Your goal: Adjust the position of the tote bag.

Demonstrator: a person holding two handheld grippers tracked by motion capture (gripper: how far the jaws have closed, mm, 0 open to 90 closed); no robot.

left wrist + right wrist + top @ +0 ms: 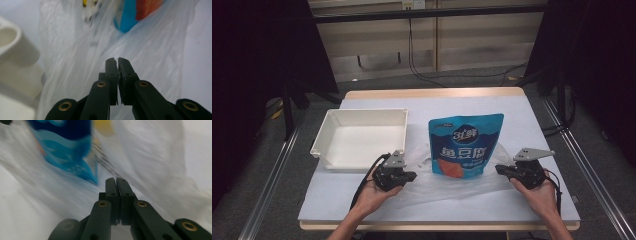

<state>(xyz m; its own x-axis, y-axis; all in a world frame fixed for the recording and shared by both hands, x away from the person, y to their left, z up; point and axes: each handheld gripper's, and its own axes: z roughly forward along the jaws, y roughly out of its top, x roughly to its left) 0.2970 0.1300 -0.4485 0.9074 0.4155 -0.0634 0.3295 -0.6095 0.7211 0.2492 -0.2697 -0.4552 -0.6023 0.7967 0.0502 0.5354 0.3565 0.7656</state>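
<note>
A blue snack pouch (464, 142) with white lettering and an orange picture lies mid-table, its lower end inside a thin clear plastic bag (452, 187). My left gripper (412, 176) is at the bag's left edge, my right gripper (499, 169) at its right edge. In the left gripper view the gripper (117, 59) has its jaws pressed together on the bag's film (150, 50), with the pouch's corner (127, 17) beyond. The right gripper view is blurred. There the gripper (116, 179) is also shut on the film (155, 157), and the pouch (67, 142) lies ahead to the left.
A white rectangular tray (362, 111) sits at the table's left, just beyond my left hand; its rounded corner (15, 50) appears in the left gripper view. The table's pale cover (522, 115) is bare at the right and back. Dark stands and cables lie behind the table.
</note>
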